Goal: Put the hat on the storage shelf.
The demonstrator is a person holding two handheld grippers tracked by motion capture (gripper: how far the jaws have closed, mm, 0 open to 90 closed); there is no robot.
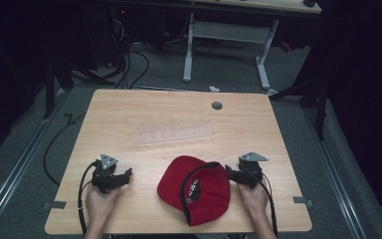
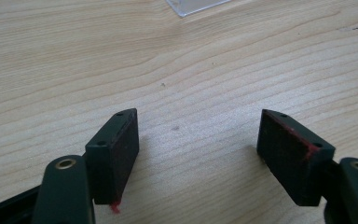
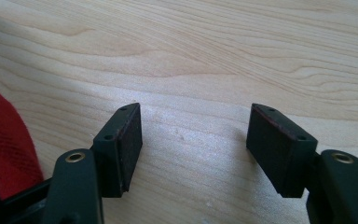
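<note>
Left gripper (image 1: 124,175) rests low on the desk (image 1: 179,119) near the front-left corner, jaws apart with bare wood between them in its own view. Right gripper (image 1: 229,173), near the front edge toward the right corner, also apart and empty, tips just beside the red cap (image 1: 194,186). The cap lies between the two grippers, close to the front edge, underside up, brim toward the left gripper. Behind it, mid-desk, a clear plastic strip (image 1: 173,134); a grey grommet (image 1: 217,105) near the back edge. Risk, as judged: soft crown fabric could slip or fold from a shallow pinch; a push may slide the cap off the front edge. Inner label (image 1: 193,190) shows white lettering, too small to read.
</note>
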